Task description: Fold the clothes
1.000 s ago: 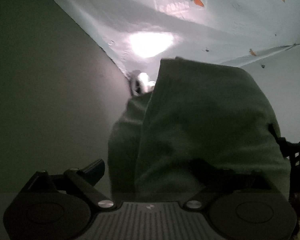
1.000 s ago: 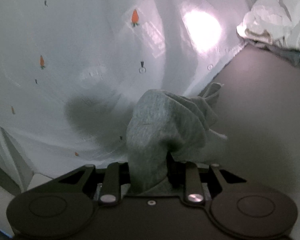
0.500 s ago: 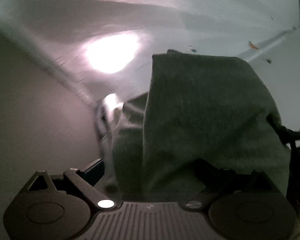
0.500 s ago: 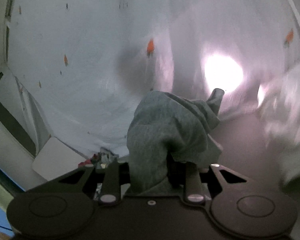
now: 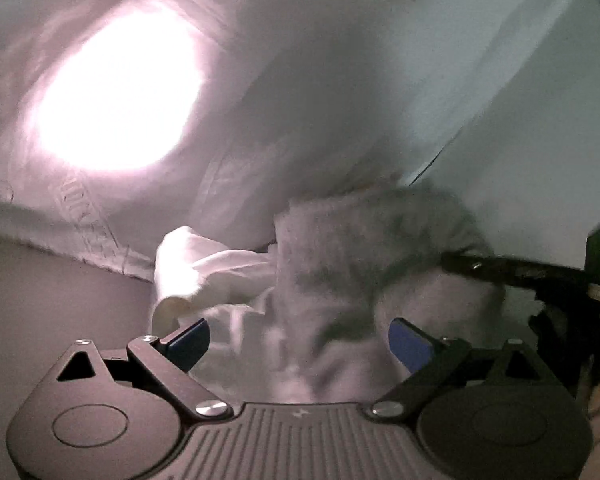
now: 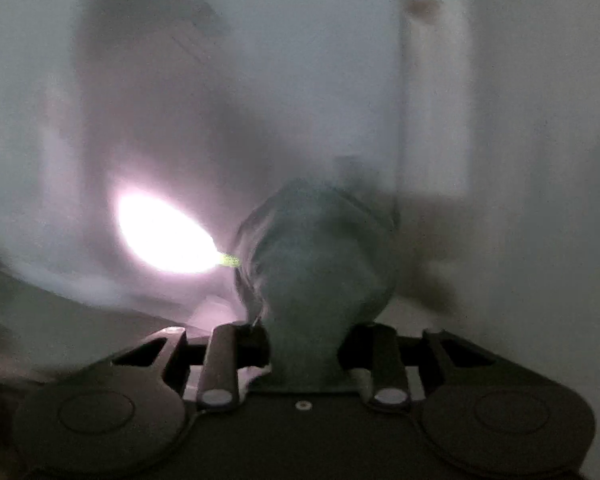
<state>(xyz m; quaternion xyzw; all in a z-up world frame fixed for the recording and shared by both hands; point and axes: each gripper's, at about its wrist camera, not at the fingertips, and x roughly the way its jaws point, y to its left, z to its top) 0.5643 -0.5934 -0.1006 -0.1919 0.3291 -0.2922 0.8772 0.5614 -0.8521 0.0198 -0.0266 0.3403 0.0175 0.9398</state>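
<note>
A pale sheet (image 5: 320,80) filled most of the left wrist view, hanging in soft folds, with a large bright glare (image 5: 116,92) blown out on its upper left part. Below its lower edge lay a dull grey surface (image 5: 40,320), dim and bare at the left. To the right a plain white wall (image 5: 540,140) met the sheet along a slanted seam. The right wrist view was heavily blurred: pale grey background, another glare (image 6: 164,236) left of centre, and a lighter vertical band (image 6: 436,100) at upper right.
</note>
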